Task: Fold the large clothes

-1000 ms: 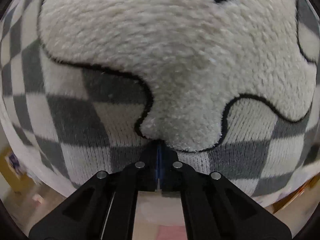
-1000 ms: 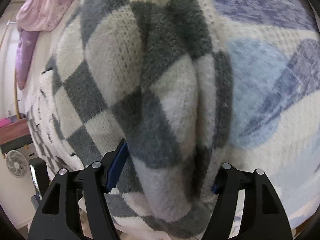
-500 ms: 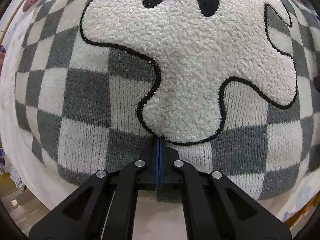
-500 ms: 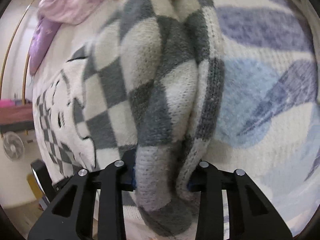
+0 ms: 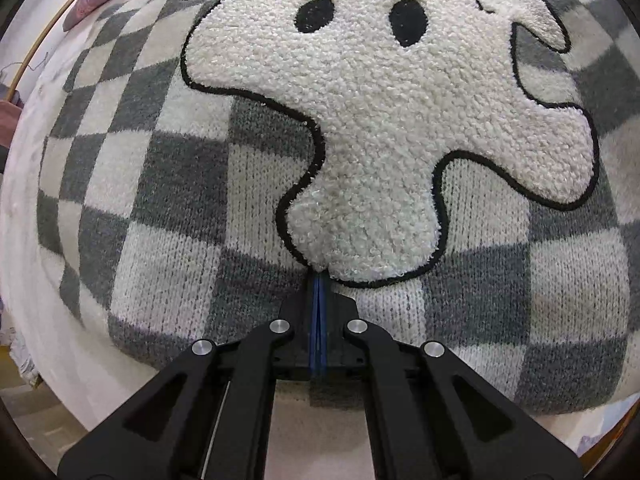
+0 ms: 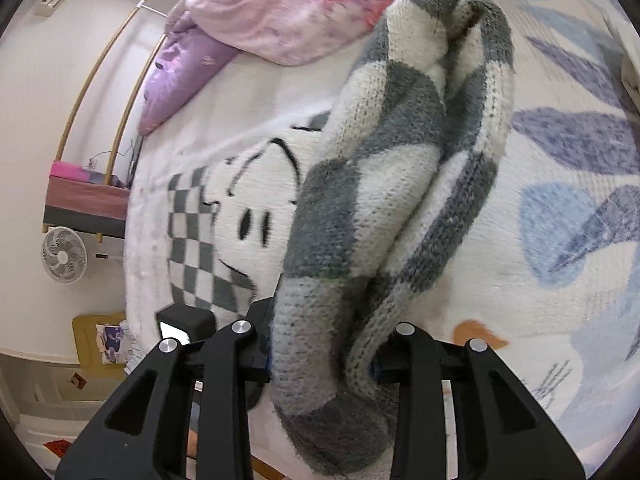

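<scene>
**Sleeve gathered and lifted while the sweater's hem stays pinched**

The grey-and-white checked knit sweater lies spread on the bed, over a white bedspread with blue and purple leaf shapes, its fleecy white ghost patch with black eyes facing up. The left gripper has its jaws pressed together right at the lower lobe of the patch, by the sweater's near edge; whether knit is caught between them cannot be told. A second ago this view was filled by the patch alone; now both eyes and the checked border show, so the camera has drawn back from the cloth.

The right gripper has just closed its jaws on a bunched roll of the checked sleeve, which were spread around it a second ago. The roll now rises off the bedspread, and the sweater's body with a pink crumpled quilt at the far edge of the bed has come into view.

Judging from this, the sleeve is secured and ready to be carried across the body for the first fold.
</scene>
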A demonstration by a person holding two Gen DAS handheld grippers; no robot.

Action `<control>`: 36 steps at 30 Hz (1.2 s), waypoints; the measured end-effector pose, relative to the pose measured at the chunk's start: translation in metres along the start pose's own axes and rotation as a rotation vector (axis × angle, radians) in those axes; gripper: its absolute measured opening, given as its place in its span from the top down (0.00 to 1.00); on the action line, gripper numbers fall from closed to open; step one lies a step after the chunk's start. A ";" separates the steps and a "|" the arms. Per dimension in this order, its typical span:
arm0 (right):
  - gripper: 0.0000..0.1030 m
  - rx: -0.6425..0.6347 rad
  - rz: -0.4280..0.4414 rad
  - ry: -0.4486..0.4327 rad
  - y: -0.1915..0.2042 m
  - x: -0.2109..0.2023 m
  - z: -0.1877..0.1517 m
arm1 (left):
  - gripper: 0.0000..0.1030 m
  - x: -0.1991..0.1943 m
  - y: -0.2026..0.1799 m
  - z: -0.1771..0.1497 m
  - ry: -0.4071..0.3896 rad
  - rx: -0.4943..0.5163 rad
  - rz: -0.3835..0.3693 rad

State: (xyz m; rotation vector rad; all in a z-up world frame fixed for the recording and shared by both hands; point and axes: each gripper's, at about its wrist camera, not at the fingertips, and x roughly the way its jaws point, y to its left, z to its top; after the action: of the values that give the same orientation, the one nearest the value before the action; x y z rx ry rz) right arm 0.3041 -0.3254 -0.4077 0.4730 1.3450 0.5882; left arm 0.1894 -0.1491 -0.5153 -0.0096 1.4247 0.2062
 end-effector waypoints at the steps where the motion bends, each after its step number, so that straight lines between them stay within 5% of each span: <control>1: 0.71 0.001 -0.002 -0.008 0.006 -0.001 -0.001 | 1.00 -0.002 0.001 -0.005 -0.011 0.001 -0.014; 5: 0.71 -0.023 0.032 -0.063 0.034 -0.008 -0.007 | 1.00 -0.009 0.015 -0.020 -0.048 -0.011 -0.065; 15: 0.71 -0.064 -0.043 -0.145 0.117 0.005 -0.026 | 1.00 -0.028 0.054 -0.060 -0.105 0.036 -0.231; 20: 0.71 -0.110 -0.078 -0.123 0.171 0.031 -0.025 | 1.00 -0.037 0.092 -0.059 -0.031 0.040 -0.393; 23: 0.71 -0.118 -0.042 -0.119 0.199 0.046 -0.018 | 1.00 -0.062 0.134 -0.063 -0.115 0.028 -0.323; 25: 0.71 -0.126 -0.030 -0.101 0.217 0.057 -0.013 | 1.00 -0.067 0.168 -0.063 -0.100 -0.023 -0.367; 30: 0.71 -0.184 -0.046 -0.036 0.262 0.097 -0.006 | 1.00 -0.083 0.255 -0.071 -0.111 -0.122 -0.287; 36: 0.72 -0.246 0.021 0.109 0.309 0.163 -0.005 | 1.00 -0.093 0.329 -0.071 -0.134 -0.214 -0.289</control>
State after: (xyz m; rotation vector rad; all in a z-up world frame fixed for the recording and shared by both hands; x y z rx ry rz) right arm 0.2815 0.0167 -0.3374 0.2576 1.3502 0.7952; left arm 0.0587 0.1516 -0.3960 -0.3687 1.2459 0.1166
